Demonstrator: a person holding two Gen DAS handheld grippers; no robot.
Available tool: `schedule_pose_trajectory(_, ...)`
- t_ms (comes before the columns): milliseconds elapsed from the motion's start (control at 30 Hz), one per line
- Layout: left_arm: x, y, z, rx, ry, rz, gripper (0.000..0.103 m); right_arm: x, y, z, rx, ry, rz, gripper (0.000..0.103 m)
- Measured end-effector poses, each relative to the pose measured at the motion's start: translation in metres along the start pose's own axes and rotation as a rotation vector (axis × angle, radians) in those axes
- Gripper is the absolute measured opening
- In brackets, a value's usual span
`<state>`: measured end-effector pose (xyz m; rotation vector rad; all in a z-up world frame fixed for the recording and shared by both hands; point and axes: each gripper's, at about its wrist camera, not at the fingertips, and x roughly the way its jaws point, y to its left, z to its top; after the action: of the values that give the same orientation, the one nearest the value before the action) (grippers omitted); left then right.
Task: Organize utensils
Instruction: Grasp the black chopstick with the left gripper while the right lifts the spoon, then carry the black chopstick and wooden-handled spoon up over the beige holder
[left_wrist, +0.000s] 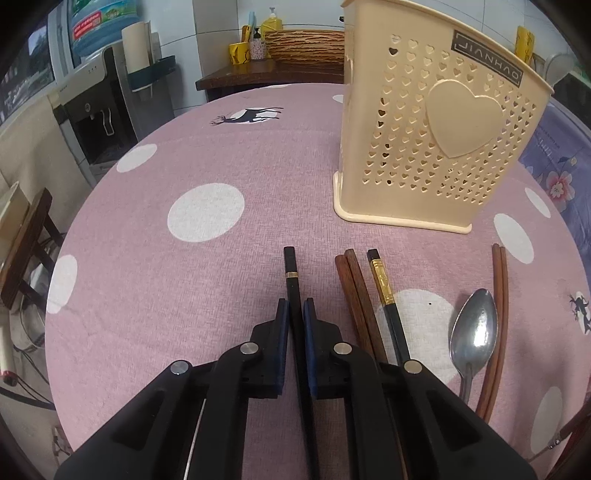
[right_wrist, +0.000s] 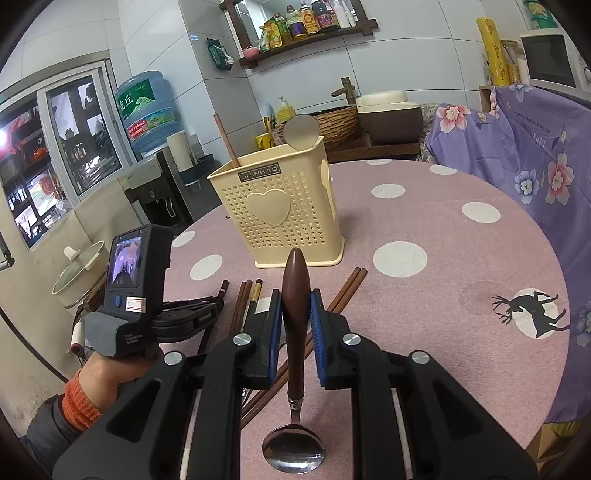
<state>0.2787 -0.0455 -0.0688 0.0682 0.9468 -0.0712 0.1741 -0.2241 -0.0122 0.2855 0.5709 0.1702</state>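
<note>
Left gripper (left_wrist: 295, 314): jaws drawn in tight on a black chopstick (left_wrist: 291, 273) with a thin gold band. The stick's square end pokes out past the pads; the pads press it on both sides. Whether the stick is off the cloth or still lying on it, I cannot tell from this angle.

Right gripper (right_wrist: 295, 306): closed on the brown handle of a spoon (right_wrist: 295, 373). Handle tip points forward toward the holder; the steel bowl hangs back near the camera, between the gripper's arms and above the table.

Cream utensil holder (left_wrist: 436, 122): upright on the pink dotted tablecloth (left_wrist: 184, 166), heart-shaped perforations, a raised heart on its face. In the right wrist view a wooden stick and a round steel ladle or spoon head stand in it.

Loose on the cloth, just in front of the holder:
- pair of brown wooden chopsticks (left_wrist: 354, 291), side by side
- second black chopstick with a wide gold band (left_wrist: 384, 291), just beside that pair
- steel spoon (left_wrist: 474, 328), bowl toward the holder
- second brown chopstick pair (left_wrist: 500, 295), touching or nearly touching that spoon's far side

Person's left hand (right_wrist: 107, 373), orange cuff, grips the left tool's handle.
</note>
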Motion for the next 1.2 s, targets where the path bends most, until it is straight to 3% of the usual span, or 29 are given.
schedule_pose_trajectory(367,-0.001,-0.005,-0.002,0.016,-0.017,0.01,0.008,0.002,-0.001,0.0,0.005,0.005,-0.008,0.016)
schedule_pose_trajectory(533,-0.004,0.001,0.0,-0.014,-0.033,-0.058,0.008,0.001,0.0,-0.001,0.0,0.001,0.002,0.016)
schedule_pose_trajectory(733,-0.051,0.016,-0.001,-0.057,-0.15,-0.142,0.008,-0.006,-0.003,0.0,0.007,-0.012,0.047,0.016)
schedule_pose_trajectory(1000,-0.148,0.035,-0.005,-0.075,-0.397,-0.214,0.008,-0.026,0.0,-0.001,-0.01,-0.043,0.077,0.016)
schedule_pose_trajectory(1200,-0.172,0.039,-0.015,-0.082,-0.475,-0.242,0.008,-0.032,0.005,-0.002,-0.021,-0.05,0.083,0.016)
